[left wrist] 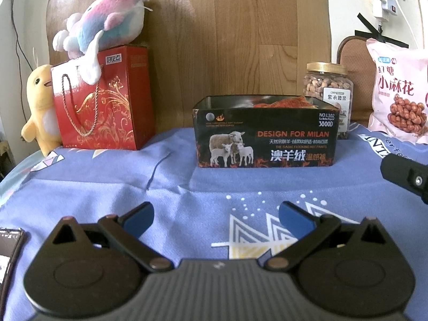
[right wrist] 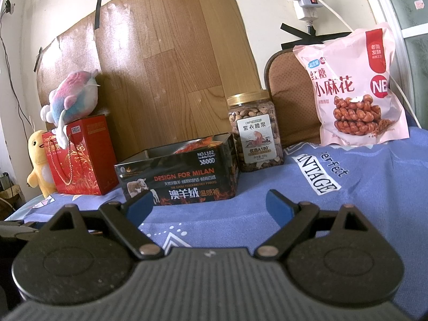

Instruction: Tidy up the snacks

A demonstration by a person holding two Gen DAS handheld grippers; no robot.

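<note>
A black open-top box [left wrist: 264, 139] [right wrist: 179, 176] with sheep printed on its front stands on the blue cloth, and an orange-red packet [left wrist: 283, 103] shows inside it. Behind its right end stands a clear jar of nuts [left wrist: 327, 91] [right wrist: 254, 131] with a gold lid. A pink bag of twisted snacks [left wrist: 398, 93] [right wrist: 358, 88] leans upright at the far right. My left gripper [left wrist: 215, 220] hovers open over the cloth, short of the box, with nothing between its blue pads. My right gripper [right wrist: 210, 206] is open too and empty, its left pad in front of the box.
A red gift bag [left wrist: 104, 101] [right wrist: 80, 157] stands at the back left with a pastel plush [left wrist: 107, 24] on top and a yellow plush chick [left wrist: 40, 107] beside it. A wood-patterned board [left wrist: 227, 40] and a brown chair back [right wrist: 289, 93] rise behind. A dark flat object [left wrist: 10, 254] lies at the left edge.
</note>
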